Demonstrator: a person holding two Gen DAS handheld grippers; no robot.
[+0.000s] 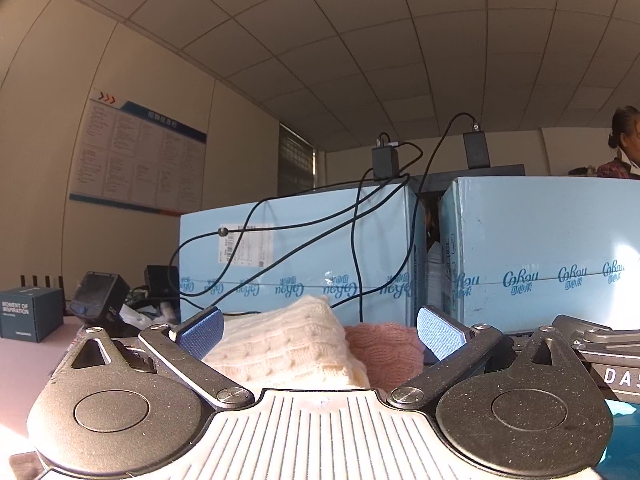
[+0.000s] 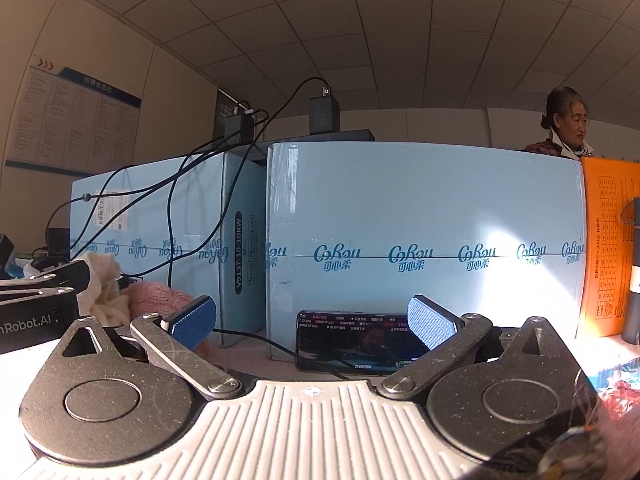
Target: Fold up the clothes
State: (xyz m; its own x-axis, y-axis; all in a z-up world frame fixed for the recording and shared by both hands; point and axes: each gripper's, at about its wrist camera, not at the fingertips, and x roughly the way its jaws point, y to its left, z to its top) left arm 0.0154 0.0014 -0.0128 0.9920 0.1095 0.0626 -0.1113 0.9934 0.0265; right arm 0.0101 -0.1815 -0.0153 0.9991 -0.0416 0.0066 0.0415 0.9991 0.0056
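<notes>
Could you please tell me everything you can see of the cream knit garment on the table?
The cream knit is a thick, soft cable-patterned piece, bunched in a rumpled heap rather than folded. It lies ahead of the open left gripper, between its blue pads without being pinched. A pink knit presses against its right side. In the right wrist view it shows as a fuzzy lump. Its underside and full shape are hidden.

Blue boxes [image 2: 424, 240] close ahead
</notes>
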